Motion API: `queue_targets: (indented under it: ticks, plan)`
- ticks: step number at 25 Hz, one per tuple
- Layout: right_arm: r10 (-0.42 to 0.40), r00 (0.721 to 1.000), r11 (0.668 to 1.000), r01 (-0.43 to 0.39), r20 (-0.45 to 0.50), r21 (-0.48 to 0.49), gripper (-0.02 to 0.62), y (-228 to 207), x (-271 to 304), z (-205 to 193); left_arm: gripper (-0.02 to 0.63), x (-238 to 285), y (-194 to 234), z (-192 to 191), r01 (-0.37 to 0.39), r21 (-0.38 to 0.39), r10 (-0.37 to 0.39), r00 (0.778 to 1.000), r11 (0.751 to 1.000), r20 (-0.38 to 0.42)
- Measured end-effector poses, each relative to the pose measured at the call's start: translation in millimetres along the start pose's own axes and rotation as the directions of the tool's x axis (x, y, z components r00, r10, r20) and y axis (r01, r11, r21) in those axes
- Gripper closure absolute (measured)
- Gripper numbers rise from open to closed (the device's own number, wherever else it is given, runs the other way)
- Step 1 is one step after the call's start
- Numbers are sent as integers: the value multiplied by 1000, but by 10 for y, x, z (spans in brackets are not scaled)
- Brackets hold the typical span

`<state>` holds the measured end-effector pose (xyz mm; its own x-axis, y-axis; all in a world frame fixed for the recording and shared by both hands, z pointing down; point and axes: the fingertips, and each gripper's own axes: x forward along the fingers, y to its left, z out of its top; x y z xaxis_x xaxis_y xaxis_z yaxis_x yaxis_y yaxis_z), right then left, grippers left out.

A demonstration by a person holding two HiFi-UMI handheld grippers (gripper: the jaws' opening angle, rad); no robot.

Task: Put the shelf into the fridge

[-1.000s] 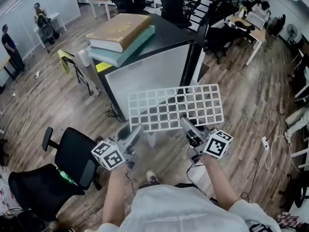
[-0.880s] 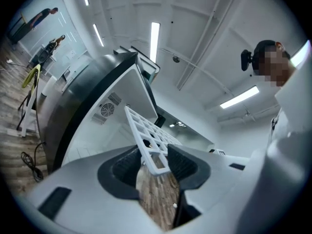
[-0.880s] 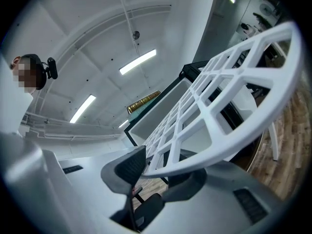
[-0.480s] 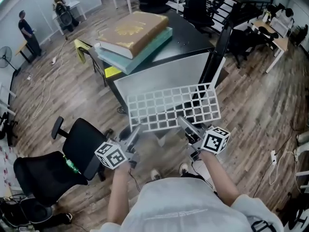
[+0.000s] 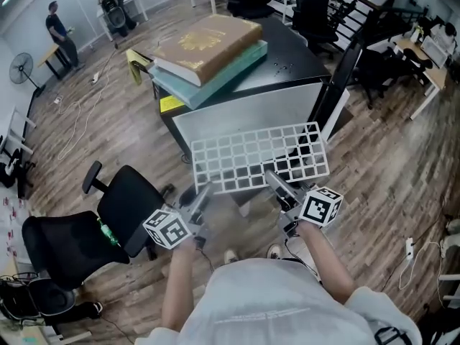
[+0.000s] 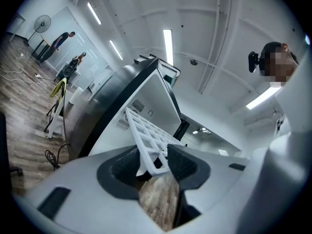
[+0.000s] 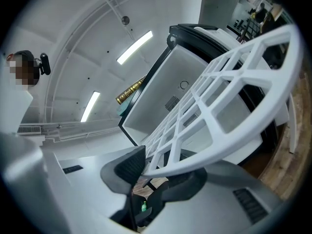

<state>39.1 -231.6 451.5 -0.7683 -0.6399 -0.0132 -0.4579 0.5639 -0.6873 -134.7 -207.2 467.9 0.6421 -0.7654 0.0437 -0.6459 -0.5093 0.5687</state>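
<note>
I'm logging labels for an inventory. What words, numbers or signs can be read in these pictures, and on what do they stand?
No text here is readable.
Brown book, cover: gold print, too blurred to read.
Yellow sticker on the side of the fridge: too small to read.
Left marker cube and right marker cube: black-and-white squares only, no letters.

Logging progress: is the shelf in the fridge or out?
Out: the left tool and right tool hold the white shelf by its near edge, in front of the fridge.
</note>
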Motion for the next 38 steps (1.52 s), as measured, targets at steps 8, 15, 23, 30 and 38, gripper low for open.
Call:
queue_targets:
  ticks: [8, 15, 23, 30, 38]
  plan:
    - [13, 1000, 1000, -13, -12, -6, 480, -4, 66, 120, 440, 22, -66, 90, -36, -18, 37, 999, 999, 18]
    - [-5, 1000, 998, 6, -16, 58, 477, -99, 194, 194, 440, 118, -21, 224, -71, -46, 71, 997, 996, 1]
    - [-12, 1000, 999, 14, -27, 45, 476, -78, 231, 289, 440, 137, -38, 237, -75, -79, 75, 997, 994, -6]
    - [-8, 999, 996, 12, -36, 93, 465, -157, 281, 276, 440, 171, -64, 311, -83, -74, 83, 997, 994, -8]
    - [-4, 999, 997, 7, -37, 82, 462, -130, 287, 285, 440, 168, -58, 314, -73, -69, 73, 997, 995, -10]
